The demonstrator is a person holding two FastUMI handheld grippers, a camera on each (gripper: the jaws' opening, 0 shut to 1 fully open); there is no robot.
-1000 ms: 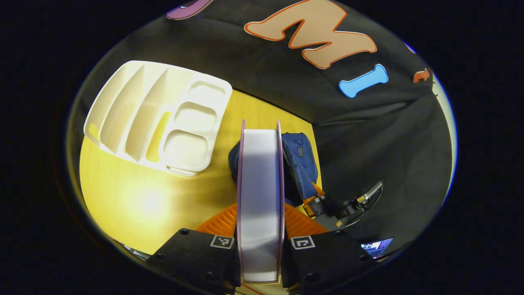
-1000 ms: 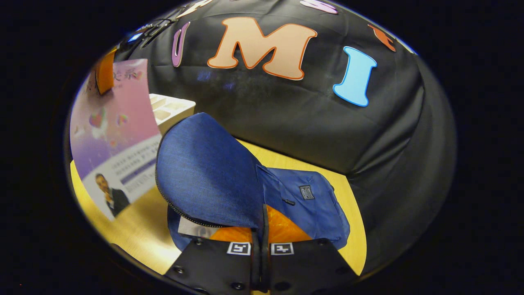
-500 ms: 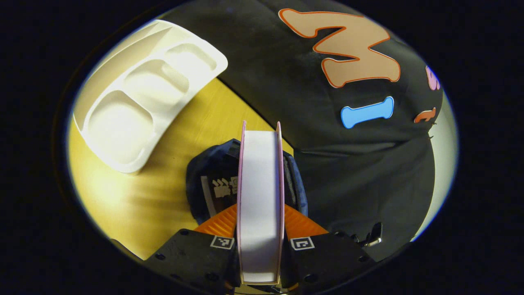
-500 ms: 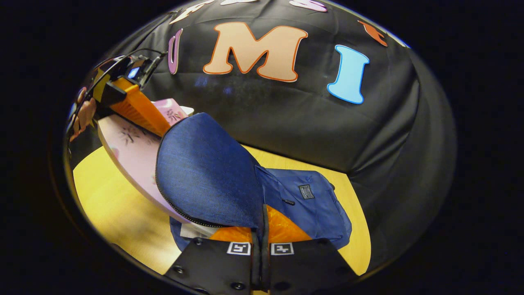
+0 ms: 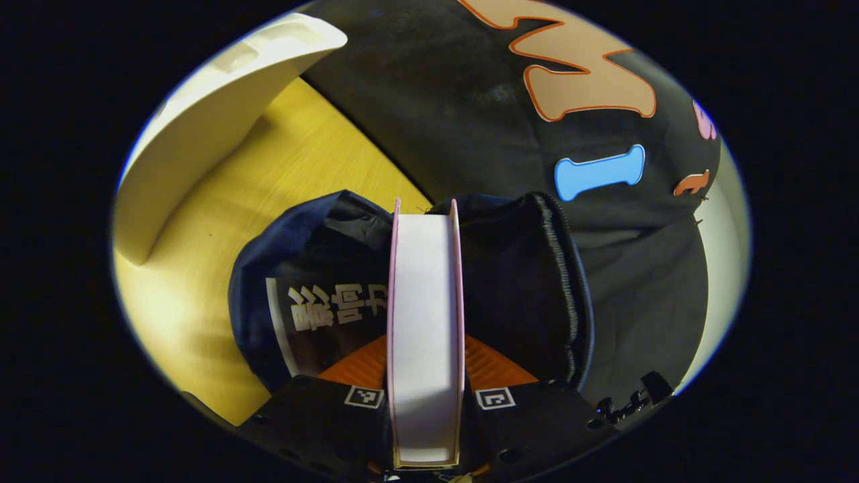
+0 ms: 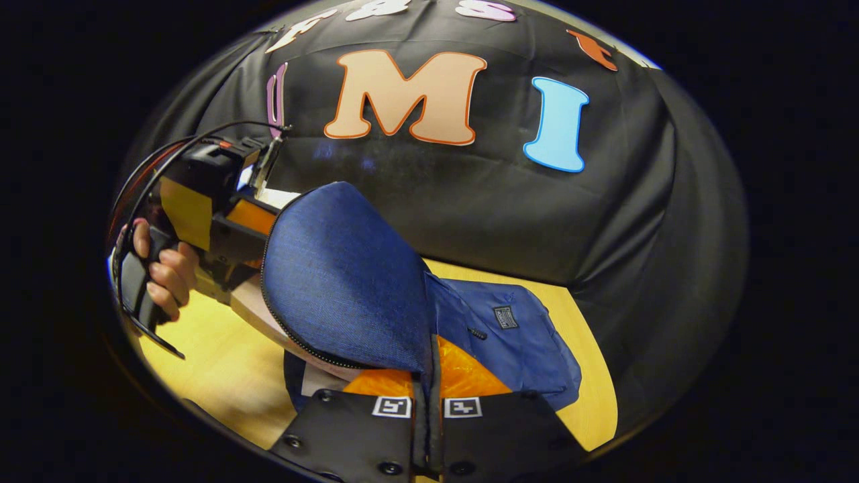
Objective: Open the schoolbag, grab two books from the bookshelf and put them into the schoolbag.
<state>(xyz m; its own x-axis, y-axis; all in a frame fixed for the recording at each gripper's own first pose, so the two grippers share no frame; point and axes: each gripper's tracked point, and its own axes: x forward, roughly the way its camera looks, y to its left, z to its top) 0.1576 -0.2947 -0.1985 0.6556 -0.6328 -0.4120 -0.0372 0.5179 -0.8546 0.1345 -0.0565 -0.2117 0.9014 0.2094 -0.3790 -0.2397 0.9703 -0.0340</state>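
Note:
My left gripper (image 5: 425,349) is shut on a thick pink-covered book (image 5: 425,302), seen edge-on with its white pages toward the camera. The book's far end sits in the open mouth of the blue schoolbag (image 5: 537,282). A dark-covered book (image 5: 322,315) lies inside the bag on the left. My right gripper (image 6: 429,365) is shut on the schoolbag's flap (image 6: 349,282) and holds it up. In the right gripper view the pink book (image 6: 258,315) slants in under the flap, with the left gripper (image 6: 215,215) and a hand (image 6: 161,268) behind it.
The white bookshelf (image 5: 215,114) lies on the yellow table (image 5: 295,168) at the upper left of the left gripper view. The schoolbag's body (image 6: 517,342) lies flat toward the table's right. The black cloth wall stands close behind the bag.
My left gripper has come down and forward with the pink book, whose end is now in the bag's mouth. The right gripper still holds the flap up.

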